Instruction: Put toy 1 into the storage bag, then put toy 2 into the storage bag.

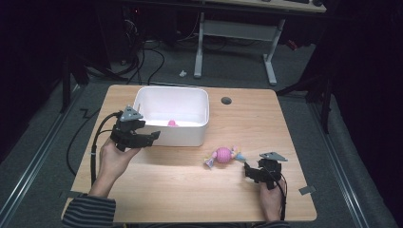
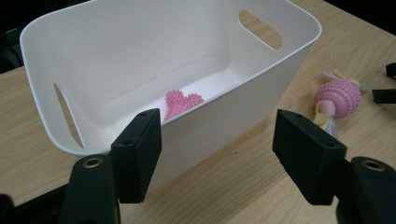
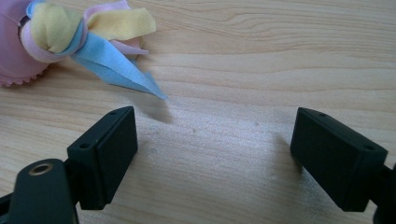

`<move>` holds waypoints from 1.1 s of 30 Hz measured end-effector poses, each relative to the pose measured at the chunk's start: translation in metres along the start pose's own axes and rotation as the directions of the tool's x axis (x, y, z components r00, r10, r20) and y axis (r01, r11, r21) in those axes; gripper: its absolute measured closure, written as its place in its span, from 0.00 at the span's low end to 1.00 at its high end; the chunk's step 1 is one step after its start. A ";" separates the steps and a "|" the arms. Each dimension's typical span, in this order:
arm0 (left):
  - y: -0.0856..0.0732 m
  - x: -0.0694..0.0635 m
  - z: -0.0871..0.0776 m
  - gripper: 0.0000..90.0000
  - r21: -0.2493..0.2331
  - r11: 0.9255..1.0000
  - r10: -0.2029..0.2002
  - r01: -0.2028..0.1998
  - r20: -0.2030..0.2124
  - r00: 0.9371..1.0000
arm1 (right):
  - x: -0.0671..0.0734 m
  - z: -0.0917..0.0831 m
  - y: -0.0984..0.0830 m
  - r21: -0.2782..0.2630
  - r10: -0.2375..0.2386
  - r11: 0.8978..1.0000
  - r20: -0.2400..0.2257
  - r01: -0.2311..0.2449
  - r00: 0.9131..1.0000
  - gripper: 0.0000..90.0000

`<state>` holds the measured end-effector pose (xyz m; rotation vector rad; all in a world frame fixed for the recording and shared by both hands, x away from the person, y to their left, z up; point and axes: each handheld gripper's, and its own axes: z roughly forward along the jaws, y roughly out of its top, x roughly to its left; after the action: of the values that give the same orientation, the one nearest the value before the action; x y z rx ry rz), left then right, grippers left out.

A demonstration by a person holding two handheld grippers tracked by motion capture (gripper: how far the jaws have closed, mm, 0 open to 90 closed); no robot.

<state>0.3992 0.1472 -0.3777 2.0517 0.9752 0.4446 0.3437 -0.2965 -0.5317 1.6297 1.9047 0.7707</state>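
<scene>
The left hand [image 1: 111, 159] holds the left gripper [image 1: 151, 137] at nine o'clock, jaws spread wide and pointing toward three. The right hand [image 1: 270, 197] holds the right gripper [image 1: 246, 169] at five o'clock, jaws wide apart, aimed toward ten.

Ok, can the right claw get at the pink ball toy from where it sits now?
Probably yes. The right claw is open and empty, the pink ball toy lies just ahead on bare table, and its ribbon tail points toward the jaws with nothing between.
</scene>
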 end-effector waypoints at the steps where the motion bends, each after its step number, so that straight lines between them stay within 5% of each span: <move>1: -0.002 0.000 0.000 0.37 -0.002 1.000 -0.002 0.002 -0.001 1.000 | 0.000 0.000 0.000 0.001 0.002 1.000 0.000 -0.002 1.000 0.17; 15: -0.030 -0.001 0.010 0.36 0.015 0.999 -0.032 0.032 -0.010 0.999 | 0.000 0.000 0.000 0.000 -0.002 1.000 -0.001 0.002 1.000 0.17; 33: -0.078 -0.013 0.048 0.35 0.041 0.998 -0.054 0.053 0.023 0.998 | 0.002 0.000 0.000 0.000 -0.009 1.000 -0.012 0.009 1.000 0.17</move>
<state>0.3819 0.1425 -0.4681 2.0570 1.0299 0.3738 0.3434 -0.2949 -0.5317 1.6195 1.9189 0.7784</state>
